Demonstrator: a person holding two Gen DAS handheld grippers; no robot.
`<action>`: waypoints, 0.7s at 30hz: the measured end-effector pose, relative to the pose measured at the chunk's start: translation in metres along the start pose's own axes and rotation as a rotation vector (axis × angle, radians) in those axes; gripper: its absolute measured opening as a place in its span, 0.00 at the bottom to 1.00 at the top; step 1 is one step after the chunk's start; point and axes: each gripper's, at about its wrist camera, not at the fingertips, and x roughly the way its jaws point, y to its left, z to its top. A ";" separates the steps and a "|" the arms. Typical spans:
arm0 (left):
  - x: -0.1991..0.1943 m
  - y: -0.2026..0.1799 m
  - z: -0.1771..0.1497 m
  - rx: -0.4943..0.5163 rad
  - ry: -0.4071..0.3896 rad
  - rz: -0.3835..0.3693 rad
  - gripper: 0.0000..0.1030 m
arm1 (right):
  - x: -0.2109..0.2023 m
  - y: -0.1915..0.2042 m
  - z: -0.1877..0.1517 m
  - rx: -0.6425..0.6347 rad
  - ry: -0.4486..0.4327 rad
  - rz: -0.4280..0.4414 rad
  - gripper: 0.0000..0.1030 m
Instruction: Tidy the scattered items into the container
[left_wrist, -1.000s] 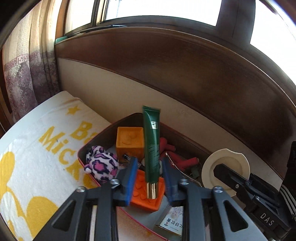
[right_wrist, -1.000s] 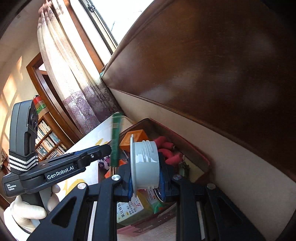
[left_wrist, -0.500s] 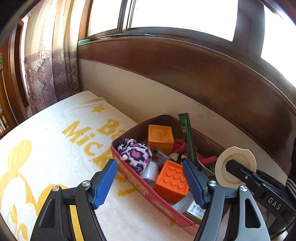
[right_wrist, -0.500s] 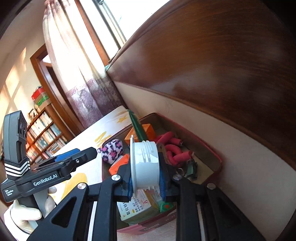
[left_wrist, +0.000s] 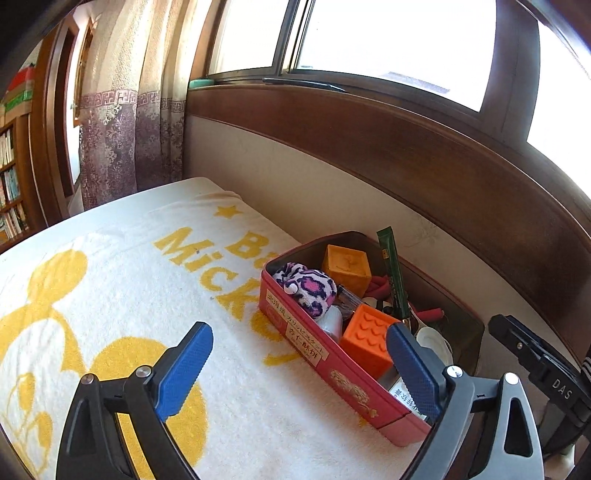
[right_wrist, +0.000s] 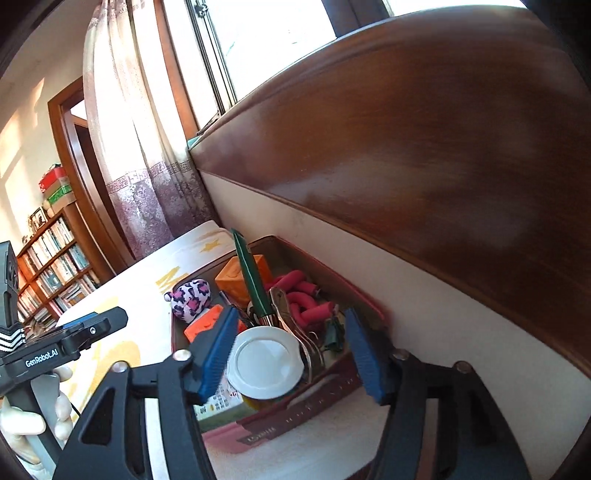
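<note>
A red tin box (left_wrist: 314, 350) stands on the towel by the wall, holding a purple spotted plush (left_wrist: 310, 288), orange cubes (left_wrist: 345, 267) and a green tube (left_wrist: 393, 277). My left gripper (left_wrist: 299, 328) hangs in front of the box, its jaws opening wide with nothing between them. My right gripper (right_wrist: 290, 314) is over the box's near end (right_wrist: 258, 432), jaws opening. A white round lid (right_wrist: 264, 363) lies flat in the box between its fingers, and the pads (right_wrist: 218, 354) do not press it. Red curlers (right_wrist: 306, 306) and metal tongs (right_wrist: 291, 325) lie behind the lid.
A white towel with yellow print (left_wrist: 129, 295) covers the surface to the left of the box. A dark wooden panel (left_wrist: 406, 155) and a pale wall run close behind it. Curtains (left_wrist: 125, 147) and a bookshelf (right_wrist: 51, 258) stand at the far left. A gloved hand (right_wrist: 22, 424) holds the left gripper.
The left gripper let go of the green tube, which now leans in the box, then drew back and opened wide. The right gripper opened and the white lid dropped flat into the box.
</note>
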 end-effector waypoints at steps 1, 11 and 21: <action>-0.003 -0.001 -0.001 0.005 -0.009 0.019 0.94 | -0.004 0.000 -0.001 0.001 -0.006 -0.005 0.75; -0.019 -0.024 -0.016 0.043 0.033 0.001 1.00 | -0.034 0.014 -0.009 -0.060 -0.009 -0.006 0.84; -0.028 -0.044 -0.028 0.073 0.021 -0.001 1.00 | -0.040 0.016 -0.017 -0.088 -0.003 -0.029 0.85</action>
